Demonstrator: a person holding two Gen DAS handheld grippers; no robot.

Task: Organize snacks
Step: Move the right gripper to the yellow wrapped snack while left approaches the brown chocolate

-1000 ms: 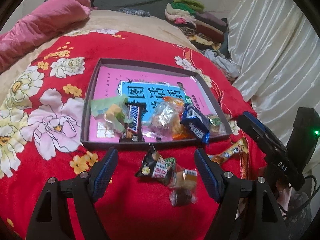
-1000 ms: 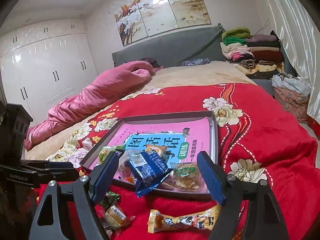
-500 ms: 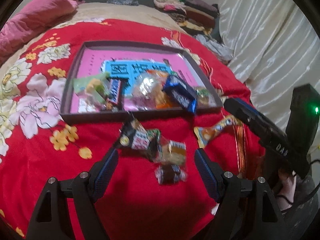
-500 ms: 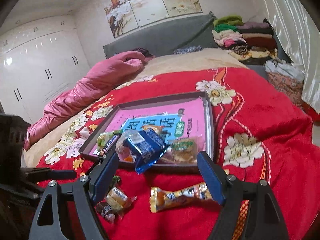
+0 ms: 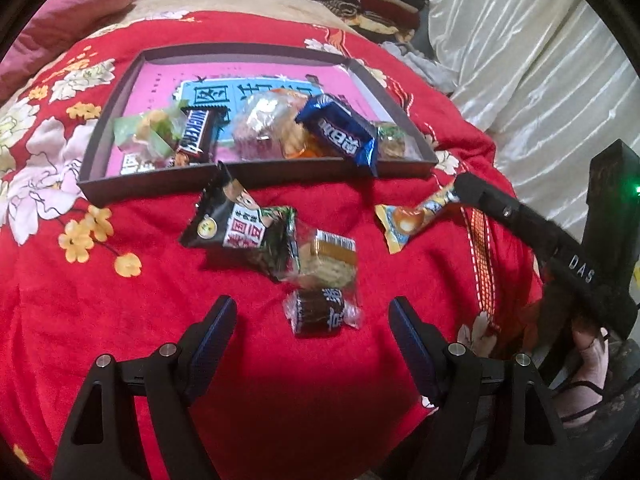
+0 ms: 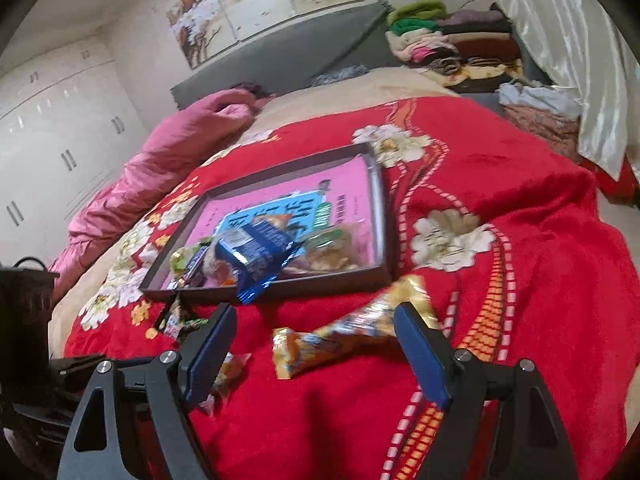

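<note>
- Snacks: partly sorted. Several already in tray (image 5: 248,176): chocolate bar (image 5: 195,135), blue packet (image 5: 340,133), clear-wrapped cakes.
- Left on red blanket (image 5: 120,320), at 6 o'clock of tray: black packet (image 5: 232,222), small dark sweet (image 5: 320,312), orange packet (image 6: 340,340) toward 4 o'clock.
- Left gripper (image 5: 312,338): released, empty, above dark sweet.
- Right gripper (image 6: 316,344): released, straddling orange packet, no contact seen.

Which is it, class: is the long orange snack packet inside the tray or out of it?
Out. The orange packet lies on the red blanket, in front of the tray's near wall.
</note>
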